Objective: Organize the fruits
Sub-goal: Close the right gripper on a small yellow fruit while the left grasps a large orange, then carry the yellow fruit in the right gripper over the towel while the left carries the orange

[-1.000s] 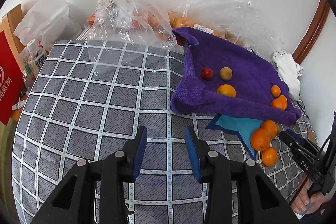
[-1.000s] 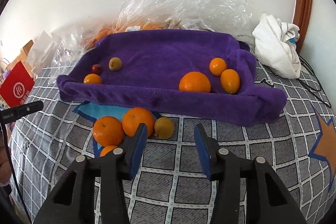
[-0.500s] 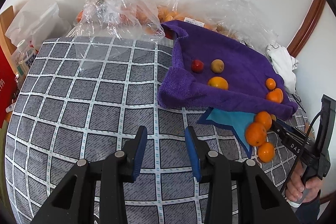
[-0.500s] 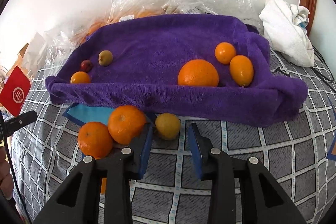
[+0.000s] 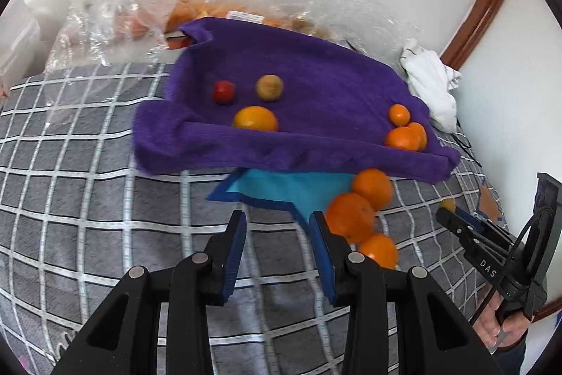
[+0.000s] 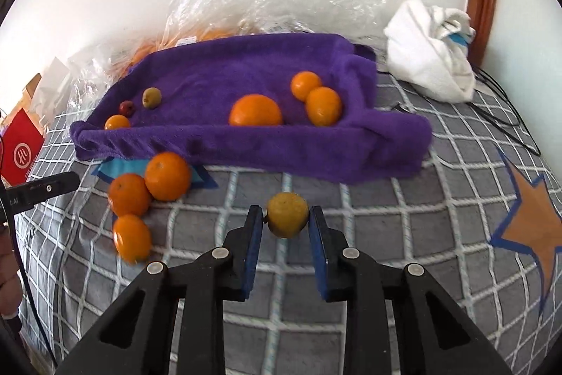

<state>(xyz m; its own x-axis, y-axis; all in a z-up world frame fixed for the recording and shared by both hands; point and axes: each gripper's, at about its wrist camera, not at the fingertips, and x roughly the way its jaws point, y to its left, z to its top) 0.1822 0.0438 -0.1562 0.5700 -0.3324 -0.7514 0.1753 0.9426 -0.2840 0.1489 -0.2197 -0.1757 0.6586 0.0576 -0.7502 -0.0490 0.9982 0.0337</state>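
Holding now: the right gripper has a small yellow fruit pinched between its two blue pads, low over the checked blanket. The jaws closed all the way onto it just now, and both pads touch its sides.
Left gripper: the left gripper has nothing in it. Its jaws are a little way apart, over the blanket, just beside three oranges.
Purple towel: the towel lies past the yellow fruit, with its edges rolled up like a little wall. In it are a big orange, two smaller ones at its right end, and a red fruit, a green-yellow fruit and a small orange at its left end.
Left outside: three oranges sit in a bunch on the blanket, by the blue star patch at the towel's front edge.
Step in hand: I think the yellow fruit goes into the towel next.
How to do it well: lift it up first, so it clears the rolled front edge. Do not drag it along the blanket.
Where to put it: a bare purple spot, maybe near the green-yellow fruit, which looks like it.
Letting go: go low before opening, so it does not roll.
Watch out: the fruit is round and held near the pad tips, so a fast swing could make it slip.
Other hand: keep the left gripper off the orange bunch, since a bump would send them rolling.
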